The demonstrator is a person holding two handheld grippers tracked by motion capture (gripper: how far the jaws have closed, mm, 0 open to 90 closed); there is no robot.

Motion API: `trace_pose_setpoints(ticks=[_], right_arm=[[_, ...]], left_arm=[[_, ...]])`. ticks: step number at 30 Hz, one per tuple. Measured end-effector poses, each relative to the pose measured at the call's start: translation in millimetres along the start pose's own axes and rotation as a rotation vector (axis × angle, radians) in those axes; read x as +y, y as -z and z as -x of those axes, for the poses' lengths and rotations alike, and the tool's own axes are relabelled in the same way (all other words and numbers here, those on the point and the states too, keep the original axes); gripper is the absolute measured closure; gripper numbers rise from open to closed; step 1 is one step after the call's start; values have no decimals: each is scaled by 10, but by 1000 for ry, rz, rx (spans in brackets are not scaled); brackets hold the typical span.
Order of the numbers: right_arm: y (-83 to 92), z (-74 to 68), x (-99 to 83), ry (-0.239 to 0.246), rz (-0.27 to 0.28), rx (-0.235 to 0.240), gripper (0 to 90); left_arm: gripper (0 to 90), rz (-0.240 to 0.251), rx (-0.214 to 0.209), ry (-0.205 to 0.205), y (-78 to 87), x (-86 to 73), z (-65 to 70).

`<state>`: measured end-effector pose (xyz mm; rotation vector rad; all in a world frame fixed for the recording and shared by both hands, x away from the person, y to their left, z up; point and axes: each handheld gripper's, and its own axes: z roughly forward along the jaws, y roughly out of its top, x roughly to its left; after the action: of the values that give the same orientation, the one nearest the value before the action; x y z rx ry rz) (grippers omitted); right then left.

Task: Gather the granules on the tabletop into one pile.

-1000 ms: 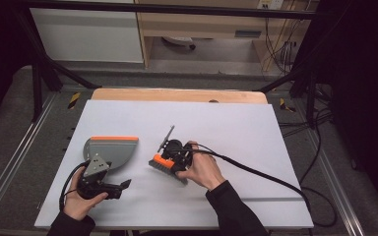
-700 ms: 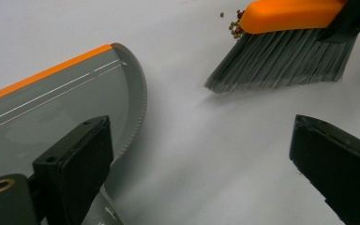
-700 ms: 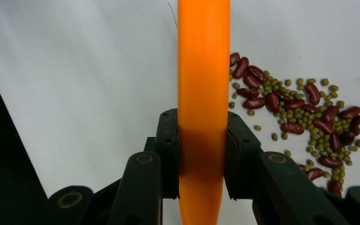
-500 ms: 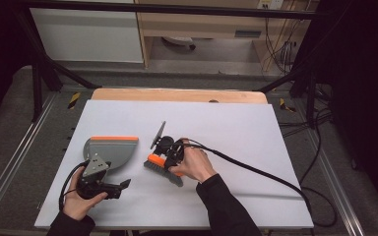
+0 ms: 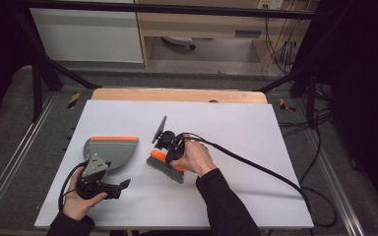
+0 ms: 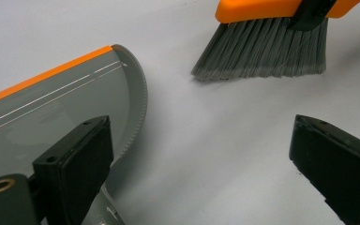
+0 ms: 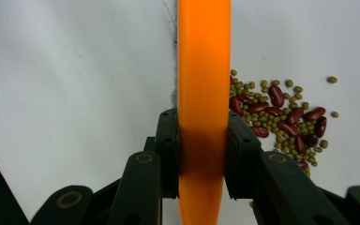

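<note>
A hand brush with an orange back and grey bristles stands on the white board, bristles down. My right gripper is shut on its orange back, one pad on each side. Right beside the brush lies a pile of red and green beans. A grey dustpan with an orange lip lies flat to the left of the brush. My left gripper rests at the dustpan's near edge with its jaws wide apart and nothing between them. Its left jaw hangs over the pan, and the bristles show ahead.
A black cable trails from the right gripper across the board and off its right edge. A wooden table edge runs behind the board. Metal rails and dark floor surround the table.
The right hand has slid the brush a little to the left, toward the dustpan, and turned it slightly. The left hand and the dustpan have stayed put.
</note>
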<state>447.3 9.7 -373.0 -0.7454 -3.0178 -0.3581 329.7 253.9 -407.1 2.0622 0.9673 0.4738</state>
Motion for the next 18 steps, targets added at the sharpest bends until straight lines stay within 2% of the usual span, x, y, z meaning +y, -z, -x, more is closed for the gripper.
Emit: trace_pose_setpoints(ticks=[18], right_arm=[[88, 157, -182, -48, 7, -52, 707]], left_arm=[[63, 0, -1, 1, -4, 2, 3]])
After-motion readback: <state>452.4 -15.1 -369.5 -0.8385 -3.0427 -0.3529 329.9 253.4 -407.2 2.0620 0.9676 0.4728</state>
